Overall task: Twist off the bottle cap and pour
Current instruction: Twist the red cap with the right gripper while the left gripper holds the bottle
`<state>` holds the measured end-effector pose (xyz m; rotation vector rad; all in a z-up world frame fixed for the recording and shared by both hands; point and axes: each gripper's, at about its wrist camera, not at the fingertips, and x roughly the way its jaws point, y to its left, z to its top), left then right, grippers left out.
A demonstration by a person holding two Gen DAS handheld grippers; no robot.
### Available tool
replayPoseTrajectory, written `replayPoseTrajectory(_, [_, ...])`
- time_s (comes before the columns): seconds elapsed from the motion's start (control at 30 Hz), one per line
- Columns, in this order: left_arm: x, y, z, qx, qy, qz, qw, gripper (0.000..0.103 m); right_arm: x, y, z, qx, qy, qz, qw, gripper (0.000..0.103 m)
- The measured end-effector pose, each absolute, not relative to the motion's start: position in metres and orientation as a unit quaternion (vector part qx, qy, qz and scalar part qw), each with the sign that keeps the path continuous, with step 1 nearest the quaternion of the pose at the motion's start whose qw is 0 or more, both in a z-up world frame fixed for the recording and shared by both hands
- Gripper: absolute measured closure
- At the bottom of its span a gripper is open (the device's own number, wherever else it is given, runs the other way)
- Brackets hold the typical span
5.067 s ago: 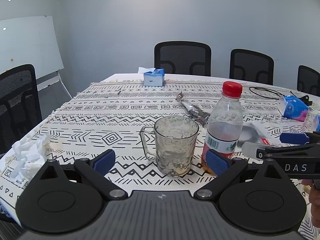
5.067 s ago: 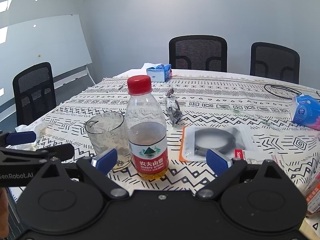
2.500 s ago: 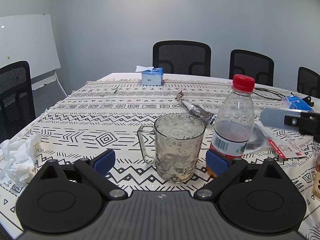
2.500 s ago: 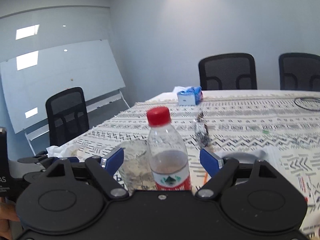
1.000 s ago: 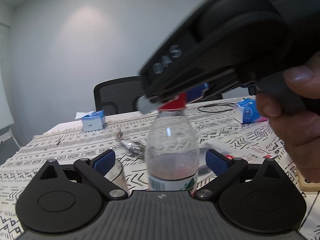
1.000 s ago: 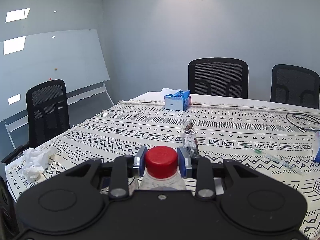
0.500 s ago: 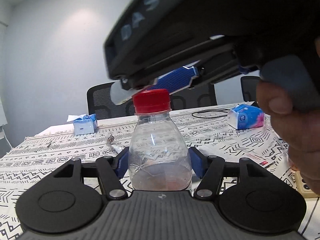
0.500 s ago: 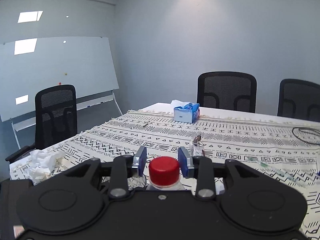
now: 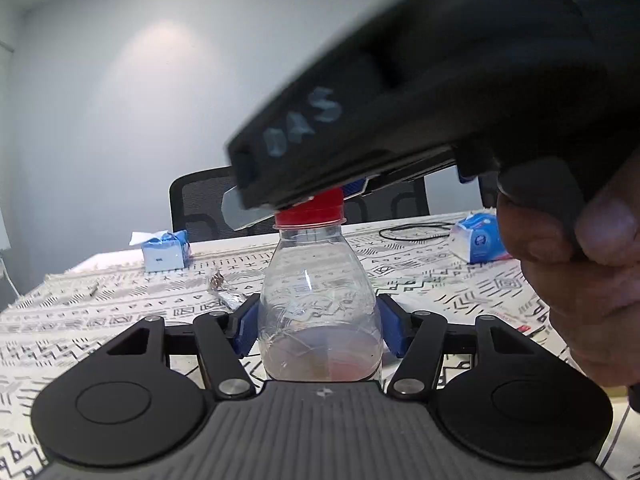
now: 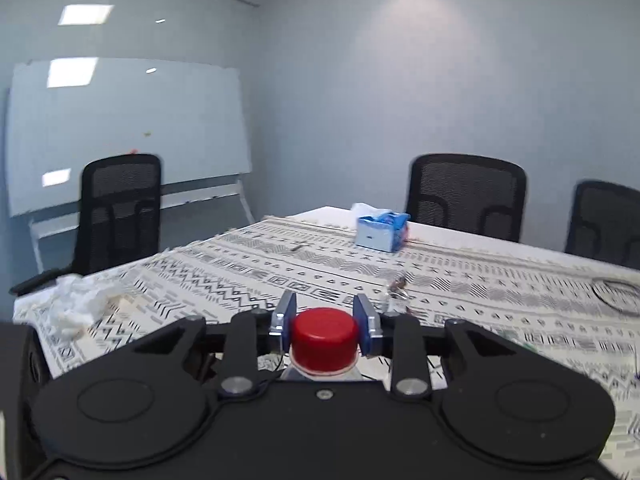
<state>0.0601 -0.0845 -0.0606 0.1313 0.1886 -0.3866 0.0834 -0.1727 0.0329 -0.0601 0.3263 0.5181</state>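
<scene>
Your left gripper (image 9: pixel 318 330) has its jaws closed on the body of the bottle (image 9: pixel 318 320), which stands upright above the table (image 9: pixel 100 300). Your right gripper (image 10: pixel 325 326) comes from above, its jaws closed around the red cap (image 10: pixel 324 334); the pads look touching the cap on both sides. To unscrew well, keep the left grip firm but do not crush the thin plastic. Turn the right wrist around the bottle's axis, and keep the bottle vertical so the liquid stays inside.
</scene>
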Motion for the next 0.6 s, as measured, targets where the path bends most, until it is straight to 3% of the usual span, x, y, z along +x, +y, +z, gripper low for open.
replayPoseTrajectory(0.1, [0.059, -0.088, -0.059, 0.07, 0.093, -0.184, 0.976, 0.046, 0.086, -0.169, 0.039, -0.016, 0.179, 0.238, 0.954, 0.065])
replayPoseTrajectory(0.27, [0.066, -0.085, -0.058, 0.065, 0.097, -0.181, 0.976, 0.046, 0.083, -0.157, 0.032, -0.027, 0.158, 0.211, 0.964, 0.07])
replayPoseTrajectory(0.6, [0.062, -0.076, -0.052, 0.043, 0.105, -0.213, 0.97, 0.047, 0.106, -0.199, 0.024, -0.055, 0.116, 0.399, 0.908, 0.07])
